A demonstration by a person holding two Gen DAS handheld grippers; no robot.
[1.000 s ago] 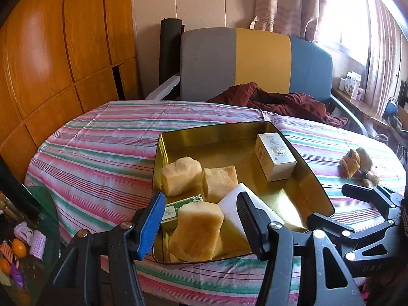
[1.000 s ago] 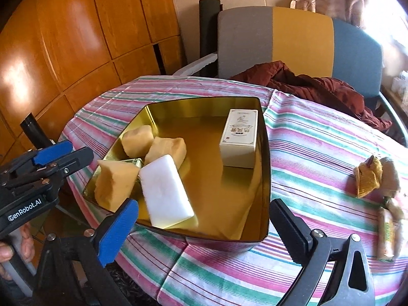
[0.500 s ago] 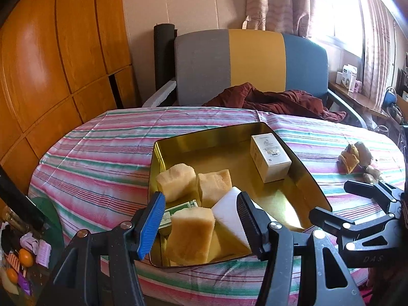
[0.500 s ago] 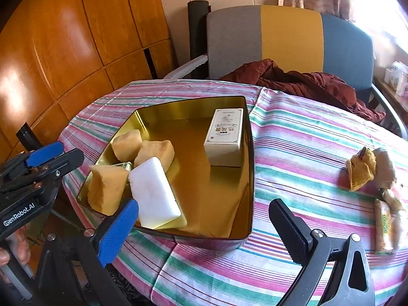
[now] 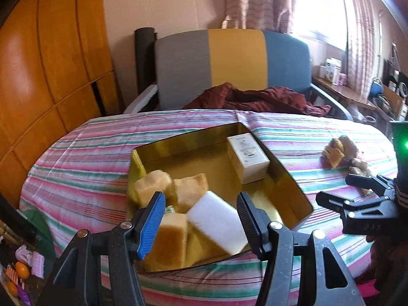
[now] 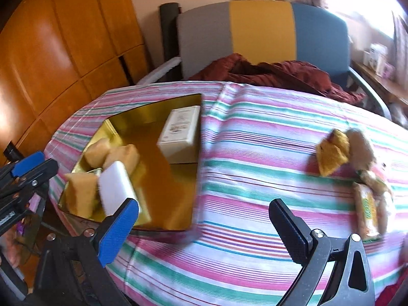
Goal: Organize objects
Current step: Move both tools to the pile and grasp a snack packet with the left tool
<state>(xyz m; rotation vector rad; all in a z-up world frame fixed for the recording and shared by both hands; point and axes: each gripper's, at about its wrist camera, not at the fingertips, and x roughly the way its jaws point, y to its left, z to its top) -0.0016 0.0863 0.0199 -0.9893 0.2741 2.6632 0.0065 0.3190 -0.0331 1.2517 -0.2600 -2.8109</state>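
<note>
A gold metal tray (image 5: 288,178) (image 6: 178,224) sits on the striped table. It holds three tan sponges (image 5: 188,188) (image 6: 122,156), a white sponge (image 5: 216,224) (image 6: 116,188) and a white box (image 5: 248,158) (image 6: 181,132). My left gripper (image 5: 200,219) is open and empty, held back from the tray's near edge. My right gripper (image 6: 204,227) is open and empty above the tablecloth right of the tray. A yellow cloth piece (image 6: 332,153) (image 5: 335,150), a plush toy (image 6: 362,145) and a snack packet (image 6: 368,209) lie at the table's right.
A grey, yellow and blue chair (image 5: 234,63) with a maroon garment (image 5: 255,97) stands behind the table. Wooden wall panels (image 5: 51,63) run along the left. A low glass table with small items (image 5: 20,267) is at lower left.
Both grippers have pulled back from the tray. The right gripper has swung right, toward the yellow cloth and plush toy. The tray's contents have not moved.
</note>
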